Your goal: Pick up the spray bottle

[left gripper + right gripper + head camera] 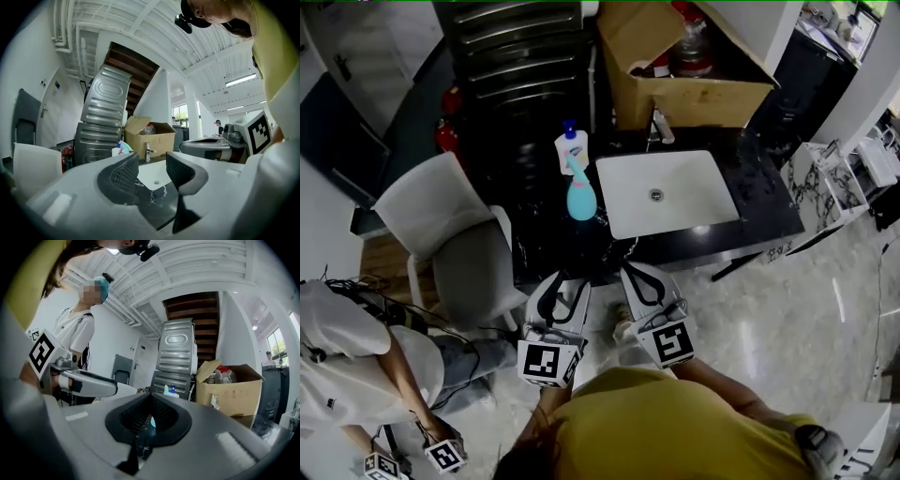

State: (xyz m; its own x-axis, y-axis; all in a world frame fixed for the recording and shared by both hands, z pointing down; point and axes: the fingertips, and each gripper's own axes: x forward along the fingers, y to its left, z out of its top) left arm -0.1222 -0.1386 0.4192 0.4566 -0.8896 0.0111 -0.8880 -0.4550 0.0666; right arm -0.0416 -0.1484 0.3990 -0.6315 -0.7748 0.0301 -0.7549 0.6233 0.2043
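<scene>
A white rectangular sink (684, 178) is set into the black speckled worktop (761, 202); a grey chair (441, 211) is placed beside.

Spray bottle (580, 199): smooth teal plastic, slight sheen. Counter (764, 202): dark speckled stone, polished, glossy. Sink (628, 187): white, smooth, glossy. Box (703, 103): matt brown cardboard. Chair (441, 202): matt, pale grey

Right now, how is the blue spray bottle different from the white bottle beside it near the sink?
The spray bottle is light blue, while the pump bottle is white with a blue top. The spray bottle stands nearer the counter's front edge, and the pump bottle stands just behind it, closer to the back. Both stand upright on the dark counter, to the left of the white sink.
</scene>
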